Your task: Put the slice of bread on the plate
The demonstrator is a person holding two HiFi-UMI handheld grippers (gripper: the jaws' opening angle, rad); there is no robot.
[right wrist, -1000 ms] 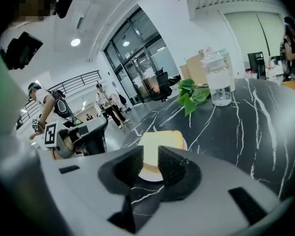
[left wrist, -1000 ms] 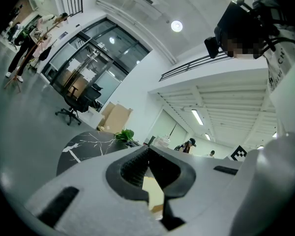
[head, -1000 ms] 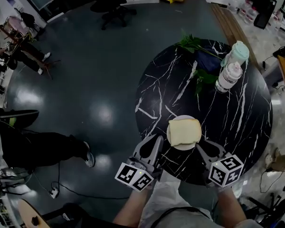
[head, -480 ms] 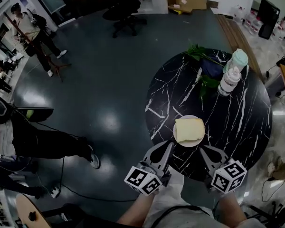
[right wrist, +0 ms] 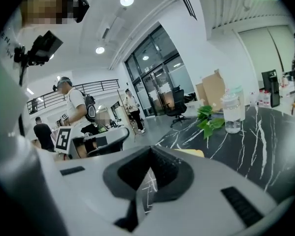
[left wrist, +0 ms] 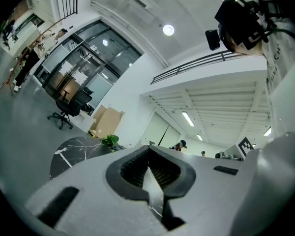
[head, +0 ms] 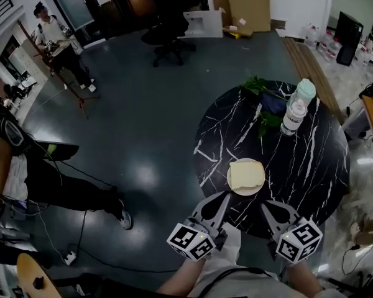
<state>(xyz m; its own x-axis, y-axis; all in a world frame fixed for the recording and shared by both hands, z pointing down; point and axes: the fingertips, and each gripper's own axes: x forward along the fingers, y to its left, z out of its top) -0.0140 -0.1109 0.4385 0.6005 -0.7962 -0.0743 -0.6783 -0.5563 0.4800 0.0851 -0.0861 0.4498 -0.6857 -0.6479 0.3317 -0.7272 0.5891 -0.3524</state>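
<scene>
We note both jaw pairs clenched with nothing between them; the left gripper (head: pixel 222 197) and right gripper (head: pixel 268 207) hang side by side over the near edge of the black marble table (head: pixel 311 160). The slice of bread (head: pixel 246 175) lies flat on the white plate (head: pixel 235 189), just beyond both tips.

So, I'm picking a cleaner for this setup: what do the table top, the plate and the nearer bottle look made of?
Table top: black stone or a marble-look laminate, with white veins and a slight sheen.
Plate: white and smooth, either ceramic or plastic; the look leaves it open.
Bottle: probably clear plastic, with a see-through body and a pale cap.
</scene>
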